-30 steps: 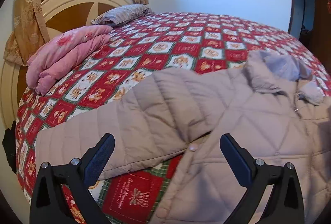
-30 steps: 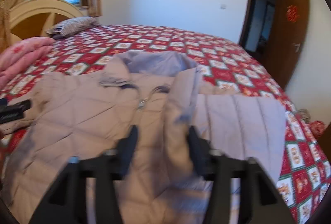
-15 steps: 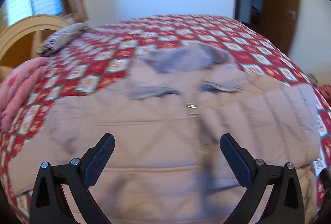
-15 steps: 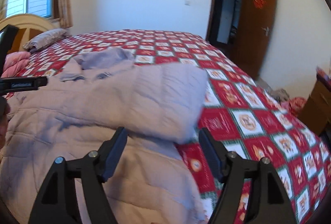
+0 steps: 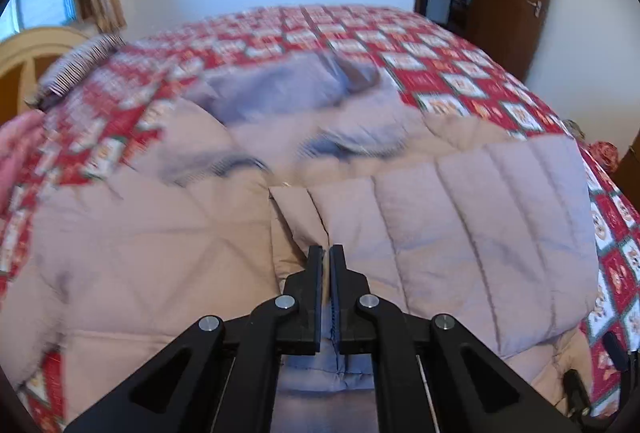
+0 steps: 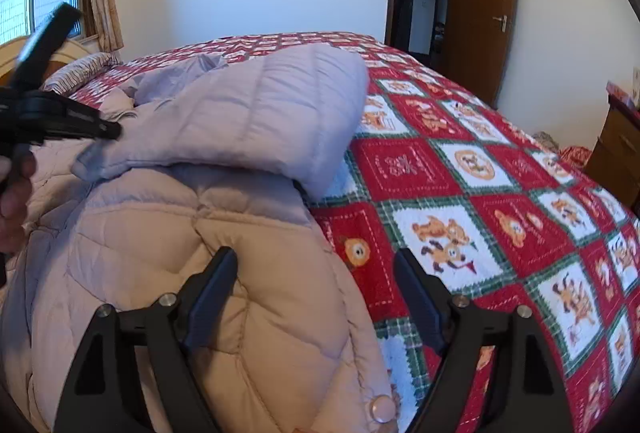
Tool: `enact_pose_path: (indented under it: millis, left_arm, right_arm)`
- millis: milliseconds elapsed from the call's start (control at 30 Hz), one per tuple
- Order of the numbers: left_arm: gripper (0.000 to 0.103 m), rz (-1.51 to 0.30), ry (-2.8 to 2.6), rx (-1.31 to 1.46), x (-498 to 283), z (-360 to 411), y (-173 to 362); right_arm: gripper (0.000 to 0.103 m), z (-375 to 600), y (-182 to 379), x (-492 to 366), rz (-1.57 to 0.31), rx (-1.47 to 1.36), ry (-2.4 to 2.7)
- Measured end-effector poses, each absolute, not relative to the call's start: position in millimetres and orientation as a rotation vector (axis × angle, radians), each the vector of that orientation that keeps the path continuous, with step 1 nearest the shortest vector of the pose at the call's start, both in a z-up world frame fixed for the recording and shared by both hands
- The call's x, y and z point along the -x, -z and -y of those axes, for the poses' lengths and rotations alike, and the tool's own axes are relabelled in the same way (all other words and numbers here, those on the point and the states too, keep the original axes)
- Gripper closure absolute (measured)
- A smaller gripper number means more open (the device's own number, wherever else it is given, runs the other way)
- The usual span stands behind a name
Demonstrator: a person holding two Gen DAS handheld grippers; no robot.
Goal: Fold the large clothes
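Observation:
A large beige quilted jacket lies spread on the bed, its collar towards the far side. One sleeve is folded across the chest. My left gripper is shut on the cuff end of that sleeve, with cloth showing between its fingers. In the right wrist view the jacket fills the lower left and the folded sleeve lies on top. My right gripper is open and empty over the jacket's right side edge. The left gripper shows there at far left.
The bed has a red, white and green patterned bedspread. A striped pillow and a wooden headboard are at the far left. A brown door stands open at the back right, and a wooden cabinet is at the right.
My left gripper has closed on the sleeve cuff; half a second ago it was wide open. My right gripper has let go of the sleeve and moved right and down to the jacket's side.

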State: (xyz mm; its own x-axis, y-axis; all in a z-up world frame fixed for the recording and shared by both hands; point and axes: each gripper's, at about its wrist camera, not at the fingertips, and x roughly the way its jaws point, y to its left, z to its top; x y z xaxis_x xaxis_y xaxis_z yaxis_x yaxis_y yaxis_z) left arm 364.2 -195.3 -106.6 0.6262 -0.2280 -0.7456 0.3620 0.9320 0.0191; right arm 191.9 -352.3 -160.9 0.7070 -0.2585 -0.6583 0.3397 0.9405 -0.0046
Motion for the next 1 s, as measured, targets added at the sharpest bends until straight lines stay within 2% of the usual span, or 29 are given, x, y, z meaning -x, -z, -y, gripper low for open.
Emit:
enact_pose_path:
  millis: [167, 333, 400, 533, 700, 767, 800, 867, 933, 1000]
  left_arm:
    - [0.1, -0.739, 0.239, -0.189, -380, 148, 89]
    - [0.101, -0.739, 0.14, -0.202, -395, 110, 109]
    - [0.101, -0.752, 0.121, -0.203, -399, 99, 123]
    - [0.101, -0.777, 0.085, -0.214, -403, 82, 149]
    - [0.102, -0.801, 0.063, -0.171, -408, 63, 160]
    - [0.102, -0.802, 0.063, -0.154, -409, 60, 160]
    - [0.102, -0.802, 0.061, -0.15, -409, 60, 160]
    - [0.101, -0.801, 0.053, -0.141, -409, 58, 161]
    - [0.101, -0.803, 0.036, -0.13, -409, 55, 163]
    - [0.101, -0.827, 0.035, -0.11, -410, 52, 167]
  right_arm:
    - [0.02, 354, 161, -186, -0.708, -0.136, 0.335]
    - [0.021, 361, 153, -185, -0.69, -0.17, 0.351]
    - [0.023, 361, 156, -192, -0.724, -0.163, 0.342]
    - [0.036, 357, 163, -197, -0.786, -0.155, 0.313]
    - [0.037, 378, 152, -211, -0.79, -0.297, 0.233]
    - [0.037, 381, 163, -230, -0.865, -0.326, 0.166]
    - [0.041, 380, 169, -236, -0.889, -0.319, 0.146]
    - [0.064, 374, 175, -240, -0.919, -0.302, 0.114]
    - [0.078, 371, 171, -232, -0.908, -0.269, 0.126]
    - [0.081, 377, 167, -222, -0.916, -0.266, 0.184]
